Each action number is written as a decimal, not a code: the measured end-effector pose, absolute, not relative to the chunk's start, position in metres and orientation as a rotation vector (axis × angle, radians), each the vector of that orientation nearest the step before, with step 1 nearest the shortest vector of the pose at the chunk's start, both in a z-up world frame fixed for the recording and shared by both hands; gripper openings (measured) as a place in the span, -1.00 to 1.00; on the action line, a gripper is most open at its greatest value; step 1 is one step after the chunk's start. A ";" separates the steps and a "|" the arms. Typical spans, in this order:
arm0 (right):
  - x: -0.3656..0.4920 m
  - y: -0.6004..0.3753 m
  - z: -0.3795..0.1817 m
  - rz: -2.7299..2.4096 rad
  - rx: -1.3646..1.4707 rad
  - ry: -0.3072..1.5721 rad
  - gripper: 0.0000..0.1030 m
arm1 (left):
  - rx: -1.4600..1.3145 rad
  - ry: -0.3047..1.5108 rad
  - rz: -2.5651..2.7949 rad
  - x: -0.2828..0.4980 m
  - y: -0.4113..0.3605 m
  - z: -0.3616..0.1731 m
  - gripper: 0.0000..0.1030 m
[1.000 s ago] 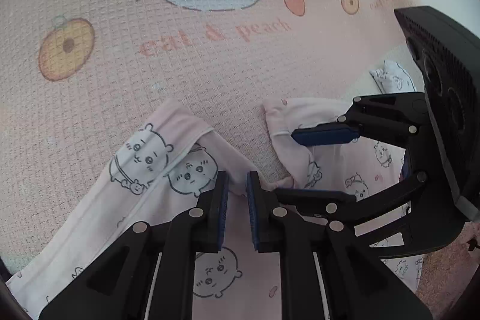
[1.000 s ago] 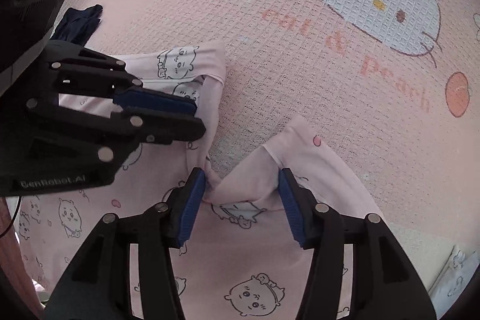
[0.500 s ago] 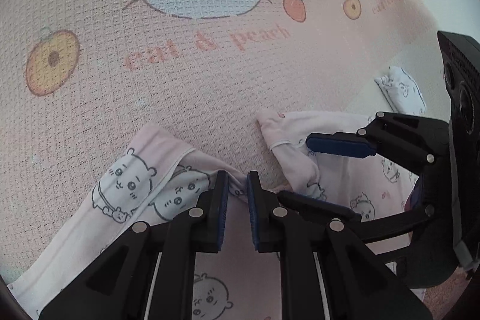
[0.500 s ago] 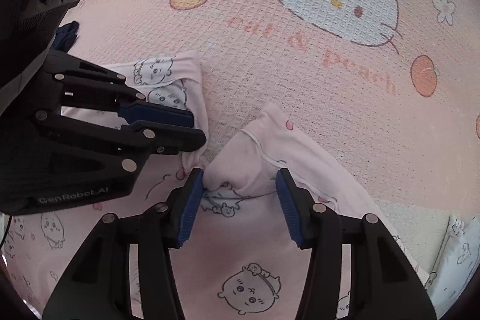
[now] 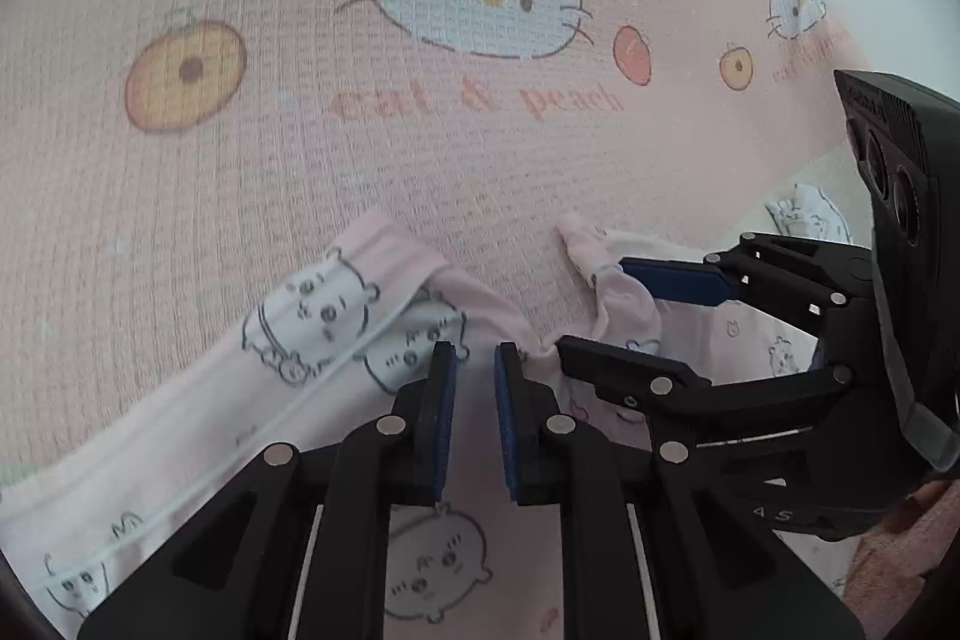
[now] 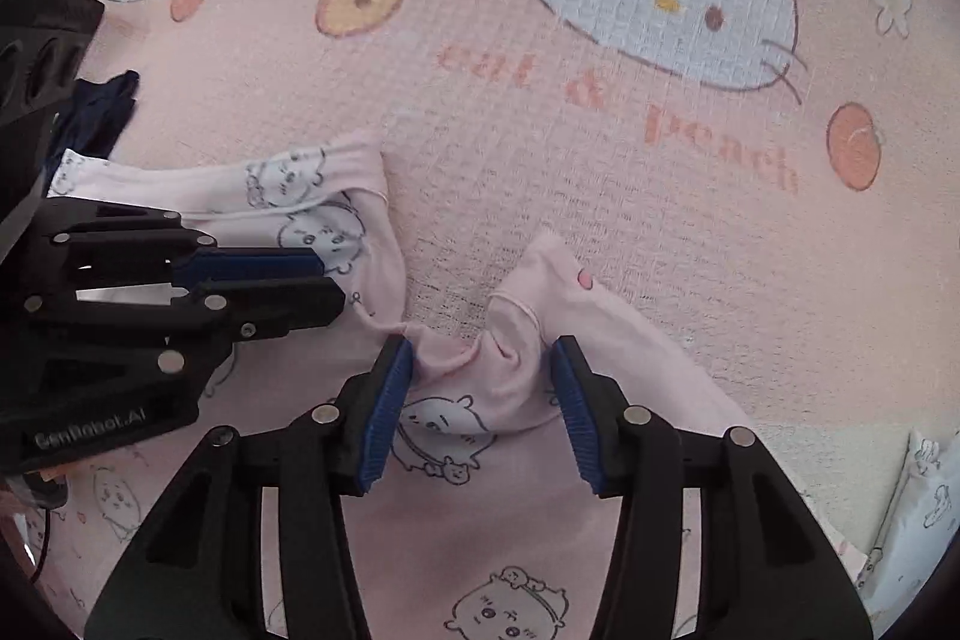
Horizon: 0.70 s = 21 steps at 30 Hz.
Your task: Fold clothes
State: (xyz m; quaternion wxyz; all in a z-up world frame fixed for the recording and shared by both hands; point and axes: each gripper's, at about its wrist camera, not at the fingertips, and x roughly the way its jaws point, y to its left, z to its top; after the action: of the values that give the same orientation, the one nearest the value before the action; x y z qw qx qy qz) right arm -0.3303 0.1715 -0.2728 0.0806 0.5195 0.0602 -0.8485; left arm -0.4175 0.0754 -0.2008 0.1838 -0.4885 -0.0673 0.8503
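Fabric fills the left wrist view: a pale pink garment (image 5: 198,400) printed with small cartoon animals lies under and ahead of the left tongs (image 5: 475,370). Their blue pads stand close together with a fold of the cloth bunched at the tips; it appears pinched, though a slim gap shows between the pads. To their right the right tongs (image 5: 624,307) reach in, jaws part spread around a gathered lump of the same garment. Beyond both lies a pink waffle-textured blanket (image 5: 300,160) printed with a cartoon cat, peaches and the words "cat & peach".

Seen from the right wrist, the right tongs (image 6: 483,370) straddle a puckered ridge of the garment (image 6: 516,508), pads touching the cloth on both sides. The left tongs (image 6: 324,283) lie to their left, nearly closed on the neighbouring fold. Something dark blue (image 6: 102,106) sits far left, beyond them.

Folding looks barely begun: the garment is crumpled and unsquared, so lifting, spreading and every fold seem left to do. Little of the room shows beyond the blanket.
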 end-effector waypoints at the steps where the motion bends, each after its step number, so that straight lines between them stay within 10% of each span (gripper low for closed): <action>1: -0.339 0.168 -0.270 -2.555 1.555 0.194 -0.05 | -1.382 -0.218 2.398 -0.425 0.073 -0.199 -0.71; 10: -0.339 0.157 -0.252 -2.577 1.483 0.116 -0.03 | -1.411 -0.285 2.430 -0.429 0.039 -0.186 -0.71; 16: -0.326 0.159 -0.255 -2.729 1.592 0.477 -0.05 | -1.366 -0.386 2.463 -0.461 0.027 -0.188 -0.70; 21: -0.320 0.154 -0.241 -2.603 1.487 0.134 -0.05 | -1.397 -0.289 2.456 -0.436 0.032 -0.173 -0.70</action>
State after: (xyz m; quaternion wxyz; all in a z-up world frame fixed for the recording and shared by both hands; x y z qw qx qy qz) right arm -0.3200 0.1542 -0.2409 0.0703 0.4943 0.0447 -0.8653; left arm -0.4359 0.0316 -0.1727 0.1499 -0.4863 -0.1007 0.8549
